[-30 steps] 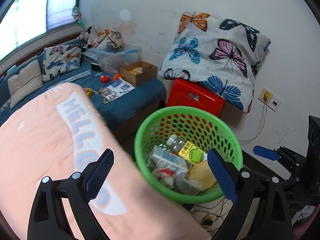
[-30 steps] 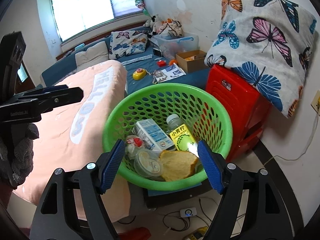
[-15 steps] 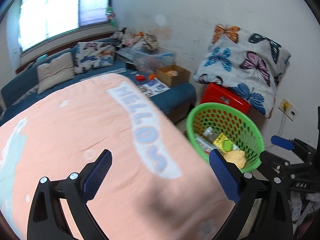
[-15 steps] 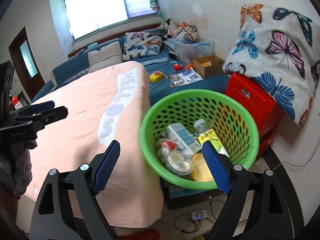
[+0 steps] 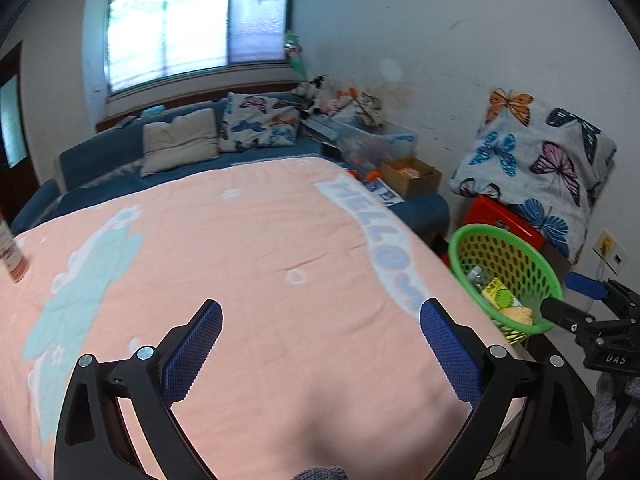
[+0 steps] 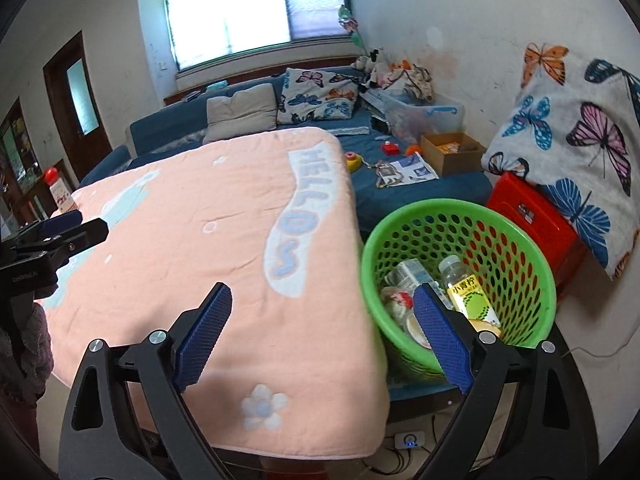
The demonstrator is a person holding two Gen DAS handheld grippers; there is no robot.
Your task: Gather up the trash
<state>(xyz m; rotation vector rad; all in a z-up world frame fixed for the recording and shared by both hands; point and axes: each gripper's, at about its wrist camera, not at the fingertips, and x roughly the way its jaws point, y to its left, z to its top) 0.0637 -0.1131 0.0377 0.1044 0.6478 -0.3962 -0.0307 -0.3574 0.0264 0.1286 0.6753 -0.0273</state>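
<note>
Green basket (image 6: 460, 216) sits just off the right edge of the pink blanket (image 6: 200, 260), in front of the red stool (image 6: 536, 216); also seen at far right in the left wrist view (image 5: 516, 248). Inside it: a milk carton (image 6: 408, 276), a clear bottle with yellow-green label (image 6: 466, 288), a round lidded cup (image 6: 416, 326), a red-and-white wrapper (image 6: 396, 300), a tan bread-like piece (image 6: 486, 326). Trash lies piled together at the bottom, pieces touching.

Right gripper (image 6: 320, 334) hovers over the blanket's near right corner, jaws wide, nothing between them; its right finger overlaps the basket's near rim in view. Left gripper (image 5: 318, 346) is above the middle of the blanket, jaws wide, empty. Each gripper shows at the edge of the other's view.

A red-capped bottle with white label (image 6: 60, 192) stands at the blanket's far left edge, well apart from the basket; blurred in the left view (image 5: 10, 248).

Blanket reads "HELLOS" in pale letters. Behind it, a blue sofa (image 6: 168, 128) with a beige pillow (image 6: 242, 110) and a butterfly cushion (image 6: 320, 94). Cardboard box (image 6: 452, 152), clear storage bin (image 6: 424, 114), papers (image 6: 404, 170) lie on the blue surface beyond. Butterfly-print bundle (image 6: 576, 120) rests on the stool against the wall.
</note>
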